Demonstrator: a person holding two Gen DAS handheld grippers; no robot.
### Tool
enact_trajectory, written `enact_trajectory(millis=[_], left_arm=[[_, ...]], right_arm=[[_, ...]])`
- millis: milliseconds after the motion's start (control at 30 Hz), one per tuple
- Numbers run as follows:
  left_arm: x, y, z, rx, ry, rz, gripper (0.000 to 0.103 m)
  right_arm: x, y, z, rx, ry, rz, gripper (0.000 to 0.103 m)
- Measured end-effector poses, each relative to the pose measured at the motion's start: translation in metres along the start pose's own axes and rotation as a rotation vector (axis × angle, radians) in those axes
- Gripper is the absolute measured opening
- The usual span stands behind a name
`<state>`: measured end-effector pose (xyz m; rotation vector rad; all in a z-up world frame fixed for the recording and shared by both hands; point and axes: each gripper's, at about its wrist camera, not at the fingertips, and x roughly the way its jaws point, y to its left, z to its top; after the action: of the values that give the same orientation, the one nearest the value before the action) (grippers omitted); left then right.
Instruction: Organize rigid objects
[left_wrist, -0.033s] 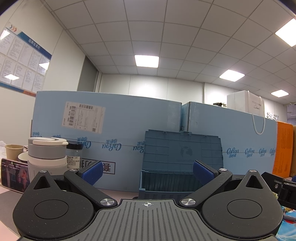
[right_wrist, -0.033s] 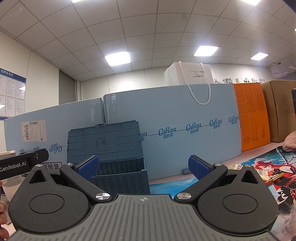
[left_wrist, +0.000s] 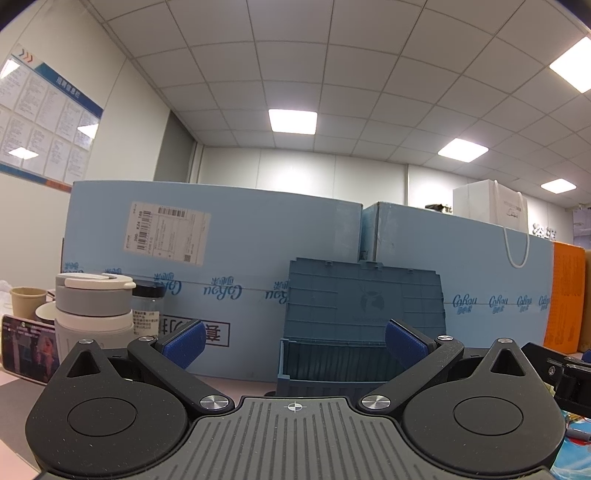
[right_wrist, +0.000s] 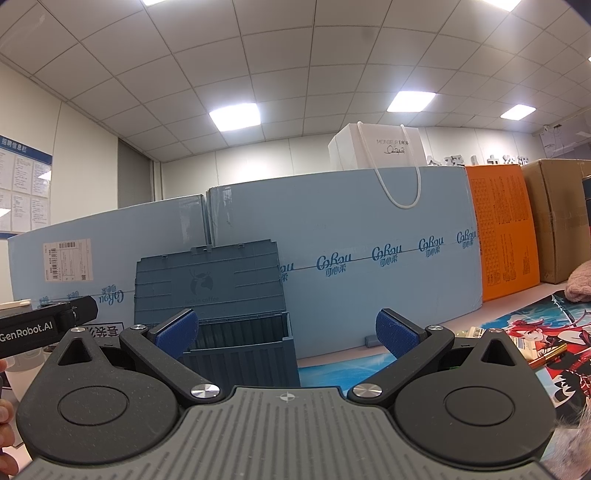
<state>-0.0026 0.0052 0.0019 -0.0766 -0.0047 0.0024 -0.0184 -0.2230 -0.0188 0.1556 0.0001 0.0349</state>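
A blue-grey plastic crate stands on the table with its lid raised against the cartons behind it. My left gripper is open and empty, a short way in front of the crate. The same crate lies ahead and left in the right wrist view, where my right gripper is also open and empty. A white and grey lidded cup and a dark-capped jar stand at the left. A gold pen lies on a printed mat at the right.
Tall light-blue cartons wall off the back of the table, with an orange box and a brown carton to their right. A white paper bag sits on top. A phone and a paper cup stand far left.
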Motion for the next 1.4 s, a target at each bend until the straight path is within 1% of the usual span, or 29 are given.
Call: enact_trajectory(millis=[1400], left_arm=[[0.0037, -0.0028, -0.0029, -0.008, -0.003, -0.006, 0.103]], right_arm=[[0.0002, 0.0001, 0.0004, 0.002, 0.011, 0.010, 0.103]])
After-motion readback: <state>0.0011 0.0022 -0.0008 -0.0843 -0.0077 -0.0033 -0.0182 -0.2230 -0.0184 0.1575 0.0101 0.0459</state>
